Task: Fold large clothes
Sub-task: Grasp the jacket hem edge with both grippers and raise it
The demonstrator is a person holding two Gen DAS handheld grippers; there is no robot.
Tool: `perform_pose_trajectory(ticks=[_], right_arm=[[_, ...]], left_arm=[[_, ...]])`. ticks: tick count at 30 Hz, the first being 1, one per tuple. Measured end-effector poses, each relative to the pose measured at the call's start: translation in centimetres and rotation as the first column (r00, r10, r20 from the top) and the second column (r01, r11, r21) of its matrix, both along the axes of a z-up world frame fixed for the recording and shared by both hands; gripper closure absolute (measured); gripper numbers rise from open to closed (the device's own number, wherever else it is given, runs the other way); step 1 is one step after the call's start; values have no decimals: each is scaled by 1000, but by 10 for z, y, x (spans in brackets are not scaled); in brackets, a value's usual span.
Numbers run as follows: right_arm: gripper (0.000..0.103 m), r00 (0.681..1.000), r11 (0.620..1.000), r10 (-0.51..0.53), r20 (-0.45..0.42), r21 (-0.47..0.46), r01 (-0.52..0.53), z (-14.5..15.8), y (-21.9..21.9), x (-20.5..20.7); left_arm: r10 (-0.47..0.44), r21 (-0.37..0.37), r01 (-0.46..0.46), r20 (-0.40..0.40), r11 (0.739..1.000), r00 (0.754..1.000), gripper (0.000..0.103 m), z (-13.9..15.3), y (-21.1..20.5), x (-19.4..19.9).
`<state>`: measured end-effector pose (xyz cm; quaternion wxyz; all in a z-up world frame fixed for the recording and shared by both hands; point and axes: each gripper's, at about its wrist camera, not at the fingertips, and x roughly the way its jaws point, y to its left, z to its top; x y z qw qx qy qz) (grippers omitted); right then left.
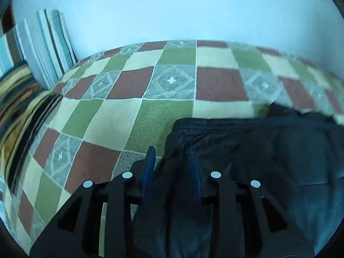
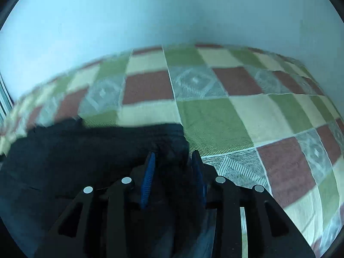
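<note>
Dark, soft fabric of the garment [image 1: 258,161] is bunching between the blue ribbed fingers [image 1: 150,165] of the left gripper [image 1: 171,150], which is pinching one corner, while the right gripper [image 2: 173,153] is pinching the opposite corner of the same edge; the rest is lying on the bed [image 1: 120,111]. Judging from this, both corners are best carried at matching height and speed, keeping the edge taut so the limp cloth folds without creasing over the woven checked bedspread [image 2: 225,118].

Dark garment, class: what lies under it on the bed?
The dark garment lies on a checked bedspread of green, cream and red squares, visible around it. What is directly beneath stays covered.
</note>
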<state>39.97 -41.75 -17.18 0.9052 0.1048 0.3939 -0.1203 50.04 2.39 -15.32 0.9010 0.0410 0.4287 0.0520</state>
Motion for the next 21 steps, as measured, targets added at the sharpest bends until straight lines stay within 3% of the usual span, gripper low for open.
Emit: perform_pose_trajectory(ticks=[3,5,6,8,14,16,21], right_arm=[[67,998,1000,22,58,21,-24,20,35,-14],[67,996,998,58,70,30,-60,23,61,-13],[67,995,996,75,69,32,-78,23,72,-11],[67,991,992,119,64,34,-121,21,102,-4],[66,989,989,148,24,-36,-147,-8,141,16],[60,990,989,141,12,-36,-140,-22,141,19],[57,992,989,124,-13,-77,-125,-45,147,30]], left_arm=[[-41,-45,43,38,998,998,70,19,-24,-21],[-94,-88,100,71,991,993,59,29,-53,-39],[-116,-98,123,82,987,990,58,31,-66,-44],[-159,-83,167,96,983,983,58,29,-91,-51],[-162,21,161,28,987,986,58,-22,-132,-45],[-149,3,149,9,989,989,57,-38,-128,-40],[-150,28,150,22,988,988,56,-56,-130,-36]])
